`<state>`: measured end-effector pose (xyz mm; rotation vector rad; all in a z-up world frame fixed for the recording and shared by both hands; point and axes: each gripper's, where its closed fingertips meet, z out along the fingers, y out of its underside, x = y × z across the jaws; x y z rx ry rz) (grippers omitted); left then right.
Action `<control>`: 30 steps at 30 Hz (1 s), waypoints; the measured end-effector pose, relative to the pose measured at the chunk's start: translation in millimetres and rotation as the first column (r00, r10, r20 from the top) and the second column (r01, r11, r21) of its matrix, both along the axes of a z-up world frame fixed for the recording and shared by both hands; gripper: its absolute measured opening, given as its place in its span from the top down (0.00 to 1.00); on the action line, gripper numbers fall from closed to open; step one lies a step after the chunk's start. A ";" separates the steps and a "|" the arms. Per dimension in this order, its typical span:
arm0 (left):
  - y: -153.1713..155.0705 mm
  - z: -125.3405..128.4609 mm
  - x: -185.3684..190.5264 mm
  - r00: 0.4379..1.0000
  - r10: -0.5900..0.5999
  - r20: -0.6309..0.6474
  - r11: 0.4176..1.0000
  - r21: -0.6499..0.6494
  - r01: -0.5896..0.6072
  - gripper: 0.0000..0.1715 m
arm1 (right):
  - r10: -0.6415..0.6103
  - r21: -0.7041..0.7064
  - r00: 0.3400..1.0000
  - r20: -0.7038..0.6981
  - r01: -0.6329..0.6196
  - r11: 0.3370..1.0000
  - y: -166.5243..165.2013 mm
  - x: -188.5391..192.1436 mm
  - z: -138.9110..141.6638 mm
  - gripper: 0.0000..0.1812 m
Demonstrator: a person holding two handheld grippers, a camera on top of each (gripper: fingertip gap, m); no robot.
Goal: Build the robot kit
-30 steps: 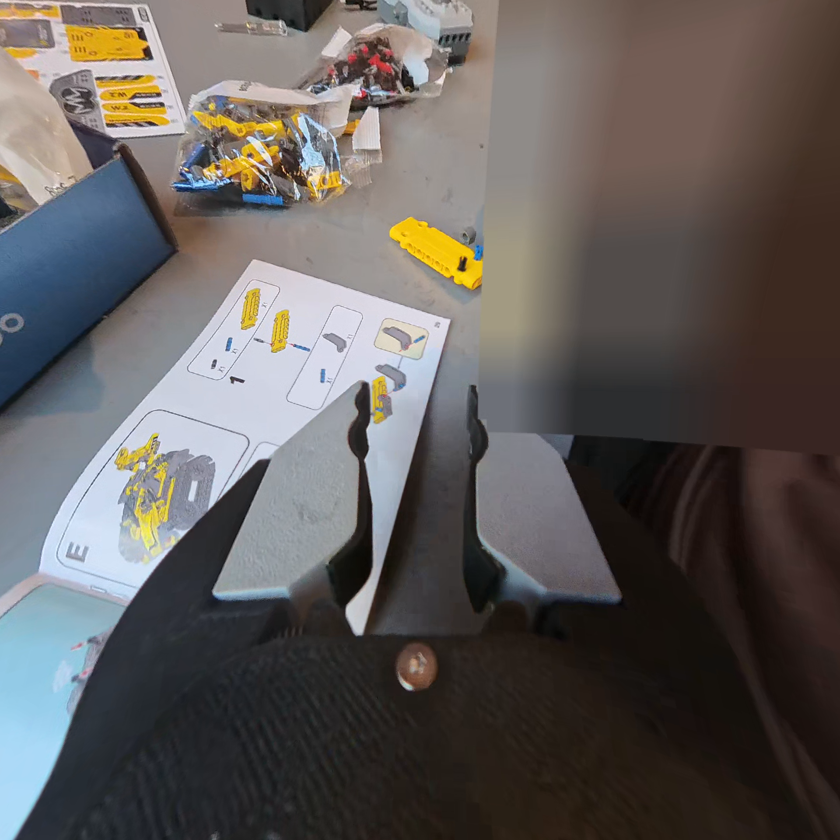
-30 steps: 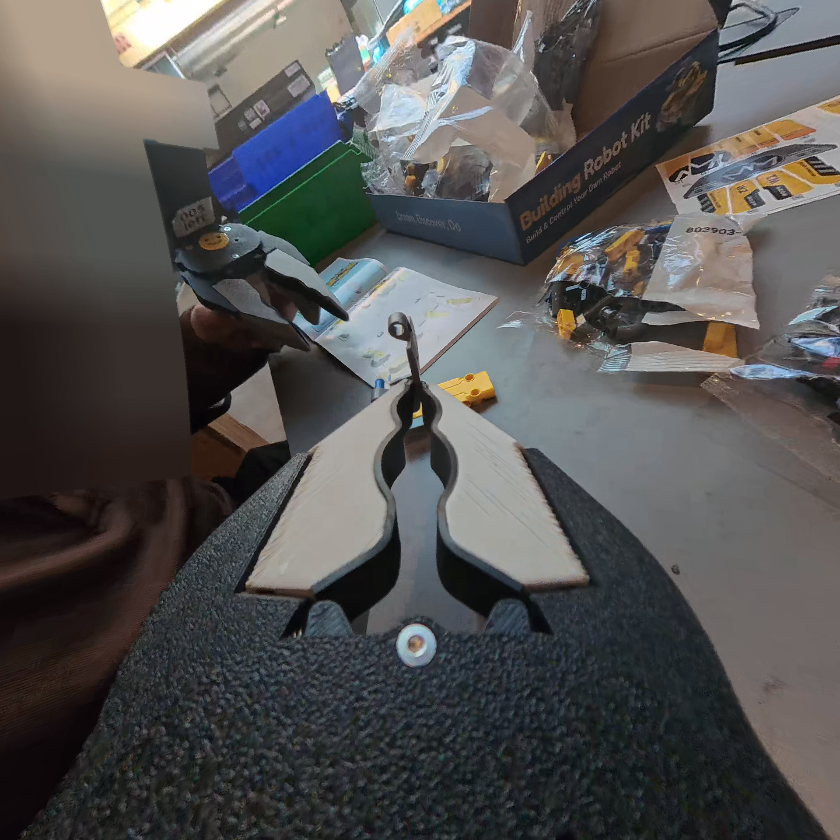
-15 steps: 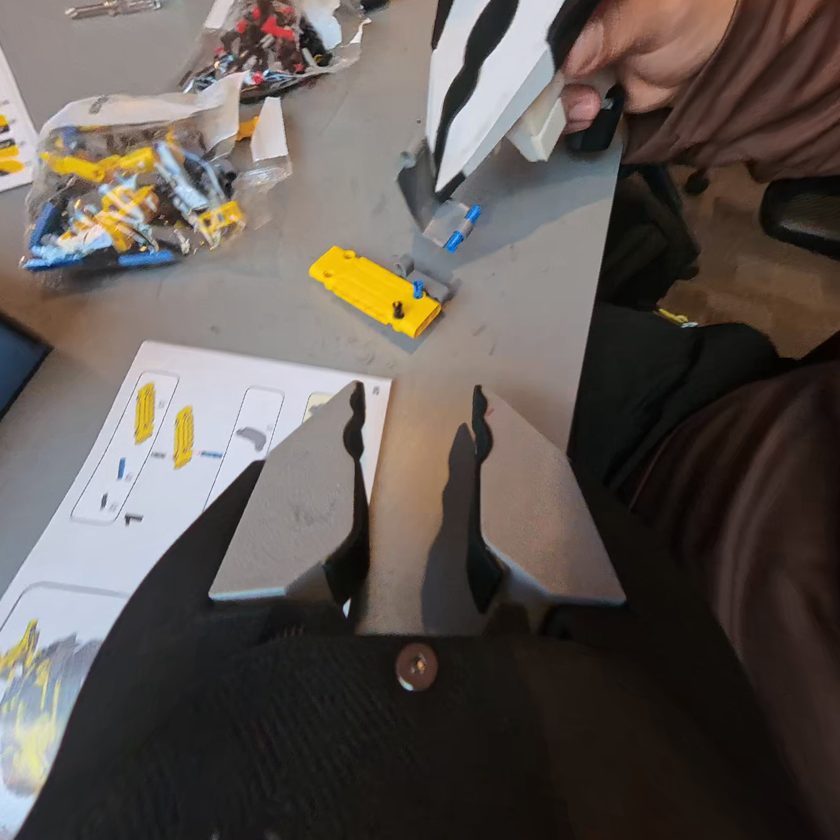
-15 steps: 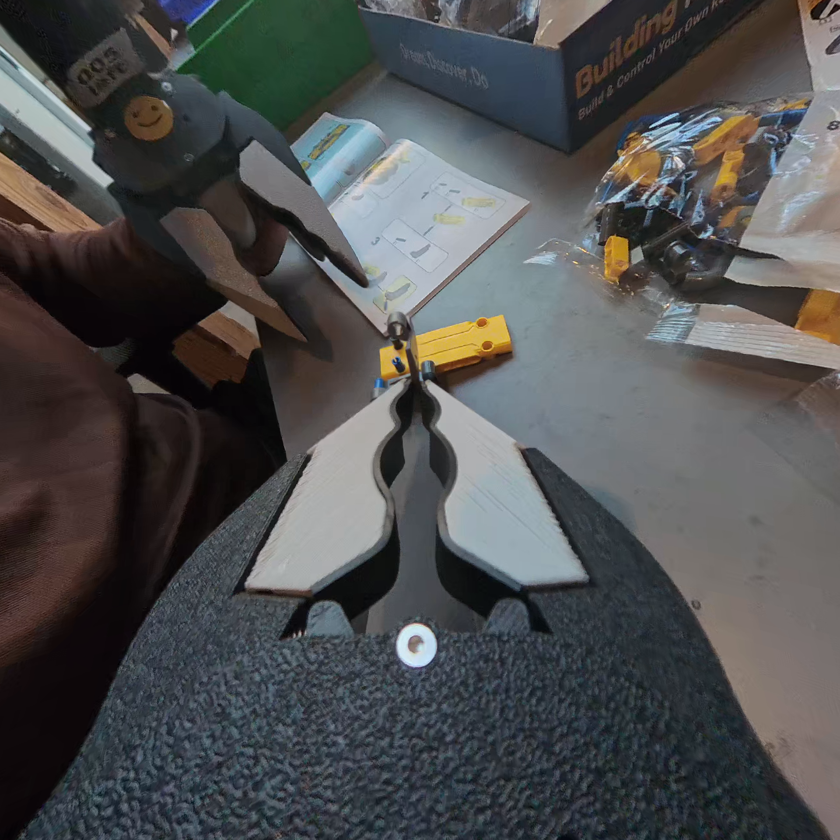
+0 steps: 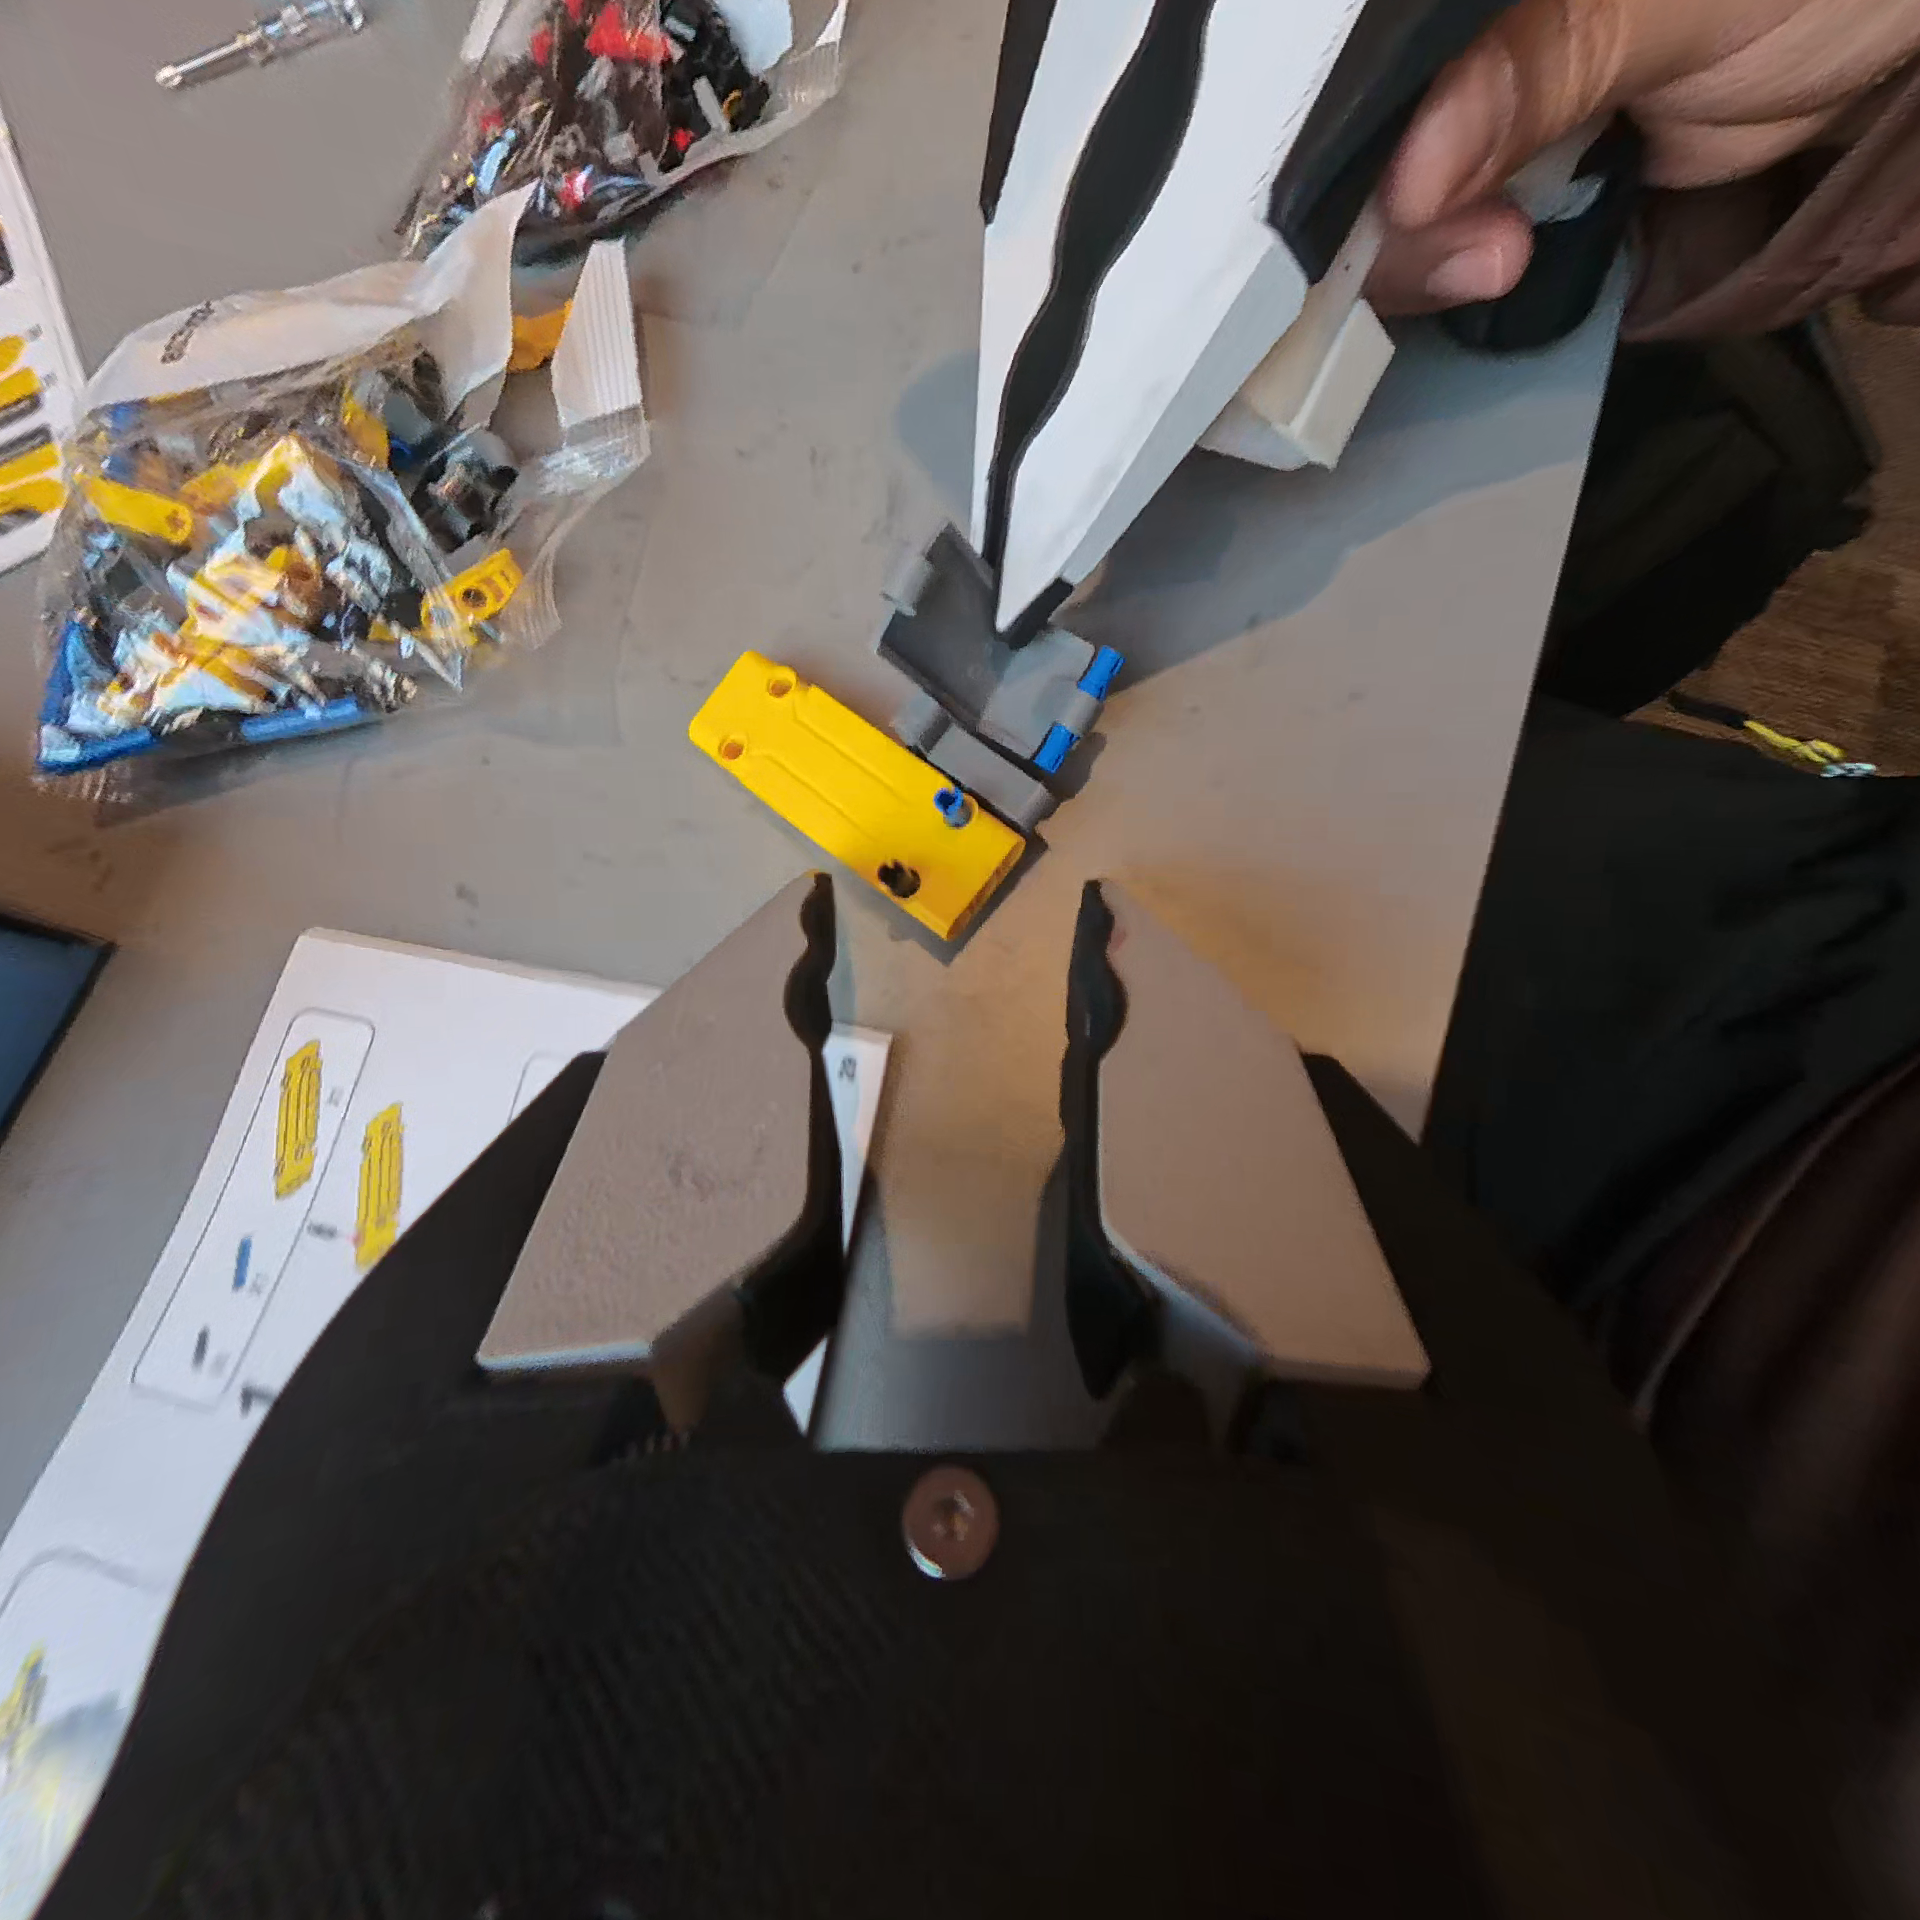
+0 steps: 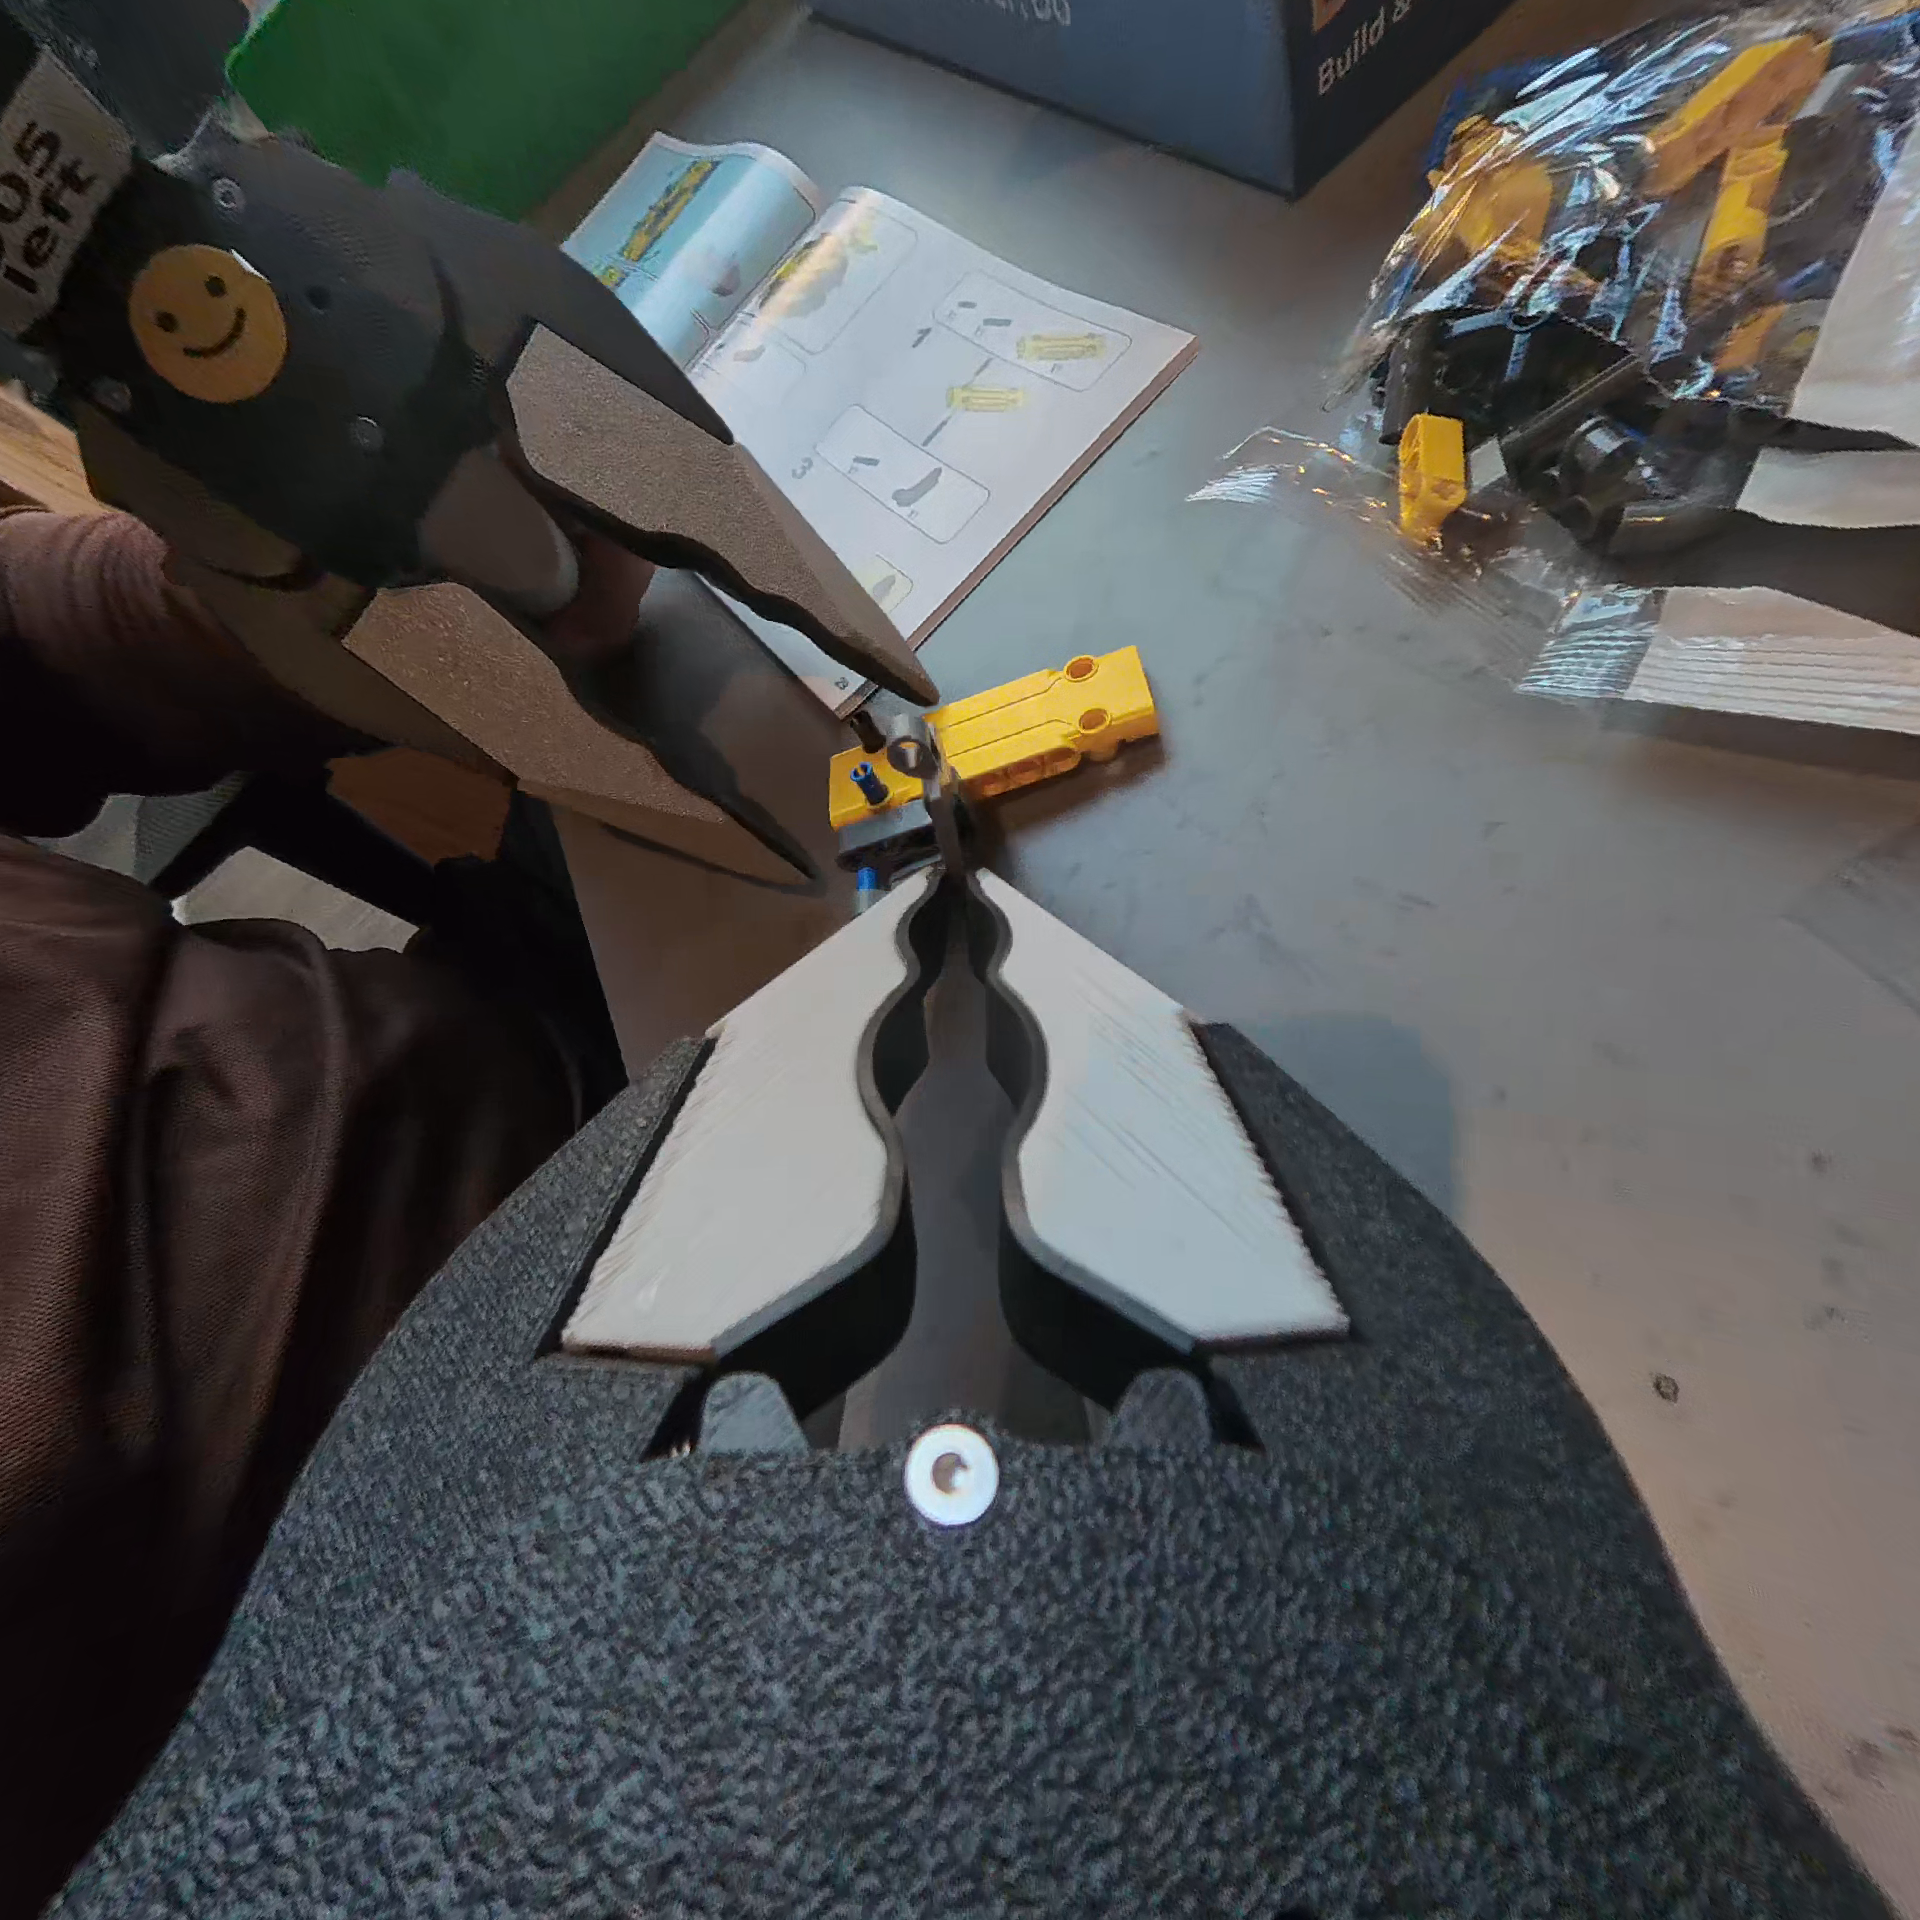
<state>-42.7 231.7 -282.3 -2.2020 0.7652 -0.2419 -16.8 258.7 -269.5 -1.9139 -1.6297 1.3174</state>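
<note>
A yellow panel piece (image 5: 842, 790) with a blue pin and a black pin in its near end lies flat on the grey table. My right gripper (image 6: 951, 881) is shut on a small grey angled piece (image 6: 940, 795) that carries blue pins. It holds that piece against the panel's pinned end. In the left wrist view the right gripper (image 5: 1023, 615) comes down from above onto the grey piece (image 5: 971, 665). My left gripper (image 5: 951, 894) is open and empty, its tips just short of the panel's near end. It also shows in the right wrist view (image 6: 868, 779), its jaws on either side of that end.
An open instruction booklet (image 5: 416, 1091) lies left of the panel. Clear bags of yellow, blue and black parts (image 5: 281, 540) and of red and black parts (image 5: 623, 94) lie farther out. A blue box (image 6: 1143, 83) and a green bin (image 6: 468, 73) stand beyond. The table edge (image 5: 1507, 727) runs close on the right.
The right gripper has brought the grey piece down from the air to the yellow panel's end. The left gripper has moved forward from over the booklet to the panel, still open.
</note>
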 end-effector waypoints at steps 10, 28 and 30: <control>-52.0 18.0 -25.8 0.988 0.123 0.089 0.985 0.111 -0.132 0.80 | 0.053 0.016 0.997 0.059 -0.054 0.998 -2.5 0.3 -9.6 0.99; -54.4 0.8 -23.0 0.989 0.131 0.070 0.990 0.048 -0.135 0.83 | 0.031 0.171 0.996 -0.084 -0.016 0.985 18.5 -6.5 10.9 0.99; -53.9 -0.2 -19.7 0.990 0.122 0.073 0.991 0.038 -0.125 0.83 | 0.038 0.176 0.995 -0.096 -0.020 0.984 18.3 -7.0 12.6 0.99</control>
